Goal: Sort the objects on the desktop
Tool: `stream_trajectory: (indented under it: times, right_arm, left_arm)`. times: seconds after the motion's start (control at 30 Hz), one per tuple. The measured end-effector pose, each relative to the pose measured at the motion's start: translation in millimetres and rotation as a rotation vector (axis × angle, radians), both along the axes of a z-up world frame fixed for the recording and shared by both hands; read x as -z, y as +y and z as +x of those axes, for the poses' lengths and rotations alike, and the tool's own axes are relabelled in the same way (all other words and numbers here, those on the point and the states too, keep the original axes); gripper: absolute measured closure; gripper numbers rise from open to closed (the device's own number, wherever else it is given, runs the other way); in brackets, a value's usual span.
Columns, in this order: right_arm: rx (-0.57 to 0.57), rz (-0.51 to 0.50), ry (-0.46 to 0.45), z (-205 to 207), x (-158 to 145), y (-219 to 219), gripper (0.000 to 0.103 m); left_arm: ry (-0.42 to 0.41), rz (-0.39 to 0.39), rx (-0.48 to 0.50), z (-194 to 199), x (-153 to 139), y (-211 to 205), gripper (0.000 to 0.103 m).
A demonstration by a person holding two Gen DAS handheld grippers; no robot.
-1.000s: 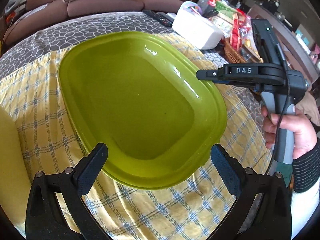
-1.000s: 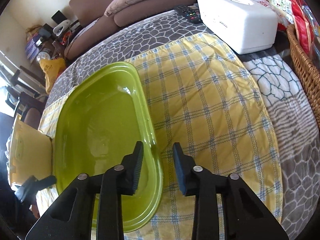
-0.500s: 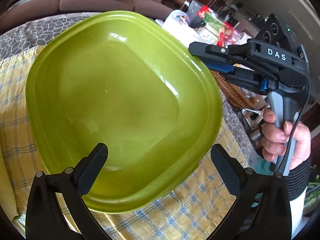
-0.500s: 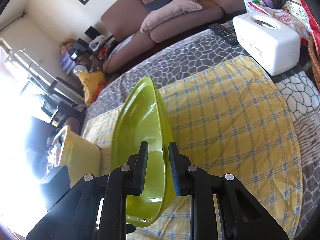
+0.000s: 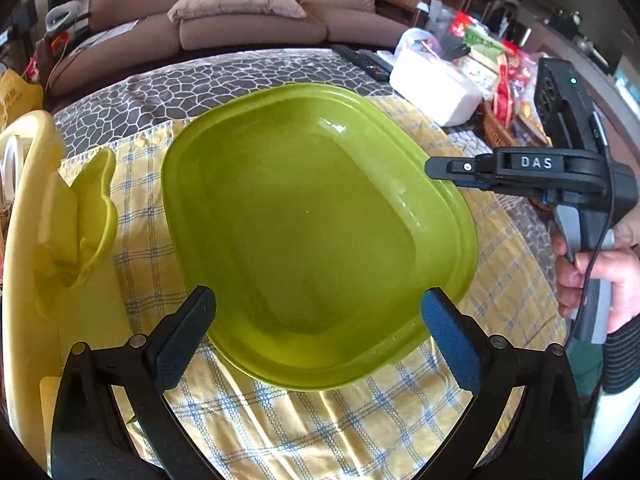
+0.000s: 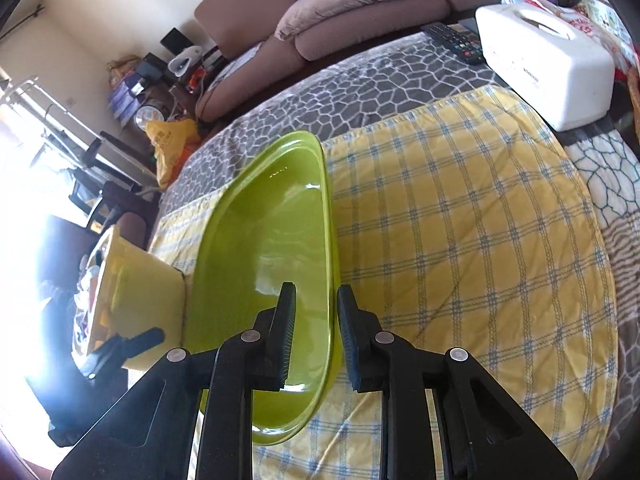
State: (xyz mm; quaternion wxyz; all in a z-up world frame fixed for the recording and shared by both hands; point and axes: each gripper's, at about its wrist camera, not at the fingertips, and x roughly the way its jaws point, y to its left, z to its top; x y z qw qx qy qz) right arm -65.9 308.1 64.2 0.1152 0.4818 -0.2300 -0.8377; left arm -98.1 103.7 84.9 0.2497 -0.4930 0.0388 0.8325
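Lime-green and glossy, a shallow rounded-square plastic dish (image 5: 316, 232) sits over the yellow checked cloth (image 6: 460, 240) on a table draped in grey pebble-print fabric (image 5: 224, 80), its right rim between the fingers of the right gripper (image 6: 314, 342). Those fingers straddle the raised edge, one pad inside the dish and one outside, with a sliver of daylight showing beside the outer pad; whether they clamp the rim or merely bracket it cannot be told from either view. The left gripper (image 5: 316, 336) hangs just short of the dish's near edge with its fingers spread wide, holding nothing. The dish looks light and stiff, with a slick, shiny surface likely to slide against a weak pinch; the flanged rim appears the only sensible place to grip, since the broad bowl offers no purchase, and a hold on one side alone would probably let it tip or swing. Beside the dish on the left stands a pale yellow bin (image 5: 28, 216) with a small yellow-green piece (image 5: 98, 216) at its edge, a plausible destination. Farther back are a white tissue box (image 6: 548, 68), a black remote control (image 6: 456, 42) and a mauve sofa (image 5: 240, 8) with cushions.
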Motion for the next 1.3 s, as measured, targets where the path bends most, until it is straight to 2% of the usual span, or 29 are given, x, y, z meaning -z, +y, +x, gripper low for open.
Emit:
stream_trajectory:
  times: [0.1,0.27,0.37,0.4,0.43,0.47,0.53,0.57,0.6,0.63,0.8,0.97,1.1,1.3]
  right_arm:
    - [0.003,0.017,-0.015,-0.5,7.3,1.6,0.081]
    - [0.022,0.107,-0.041,-3.8,16.3,2.8,0.081]
    - [0.037,0.114,-0.061,-6.5,23.8,5.4,0.081]
    - [0.041,0.111,-0.069,-7.2,27.2,6.5,0.079]
    - [0.041,0.111,-0.078,-7.6,29.8,6.0,0.072]
    - [0.039,0.118,-0.087,-8.4,33.2,5.0,0.069]
    - [0.024,0.127,-0.1,-9.8,39.4,0.4,0.069]
    - [0.013,0.127,-0.102,-10.4,41.3,-2.6,0.07]
    - [-0.002,0.121,-0.099,-10.3,42.1,-5.8,0.085]
    - [-0.006,0.123,-0.095,-10.3,41.4,-7.5,0.091]
    - [-0.014,0.125,-0.041,-3.9,21.6,-7.8,0.094]
    - [0.012,0.185,0.023,8.5,-8.1,2.8,0.094]
    - [0.053,0.22,0.1,25.4,-41.8,16.3,0.092]
    - [0.081,0.19,0.217,43.8,-84.8,26.7,0.092]
  left_arm:
    - [-0.006,-0.04,0.026,8.6,5.7,5.5,0.0]
    - [-0.047,-0.059,-0.03,2.5,20.5,2.5,0.0]
    - [-0.05,-0.067,-0.053,-0.7,23.6,-2.7,0.0]
    - [-0.055,-0.058,-0.053,-1.2,24.2,-3.8,0.0]
    - [-0.06,-0.053,-0.056,-1.6,24.8,-4.8,0.0]
    - [-0.062,-0.053,-0.059,-2.0,26.1,-5.3,0.0]
    - [-0.074,-0.052,-0.059,-4.9,31.6,-4.9,0.0]
    - [-0.088,-0.045,-0.06,-8.0,35.4,-3.9,0.0]
    - [-0.107,-0.032,-0.06,-10.5,39.8,-4.7,0.0]
    - [-0.127,-0.013,-0.06,-12.6,44.5,-5.0,0.0]
    - [-0.19,0.039,-0.047,-17.1,60.9,2.5,0.0]
    - [-0.199,0.158,-0.013,-16.5,51.2,15.7,0.0]
    - [-0.27,0.297,0.02,-17.6,52.7,29.6,0.0]
    - [-0.37,0.377,0.055,-13.3,69.7,52.8,0.0]
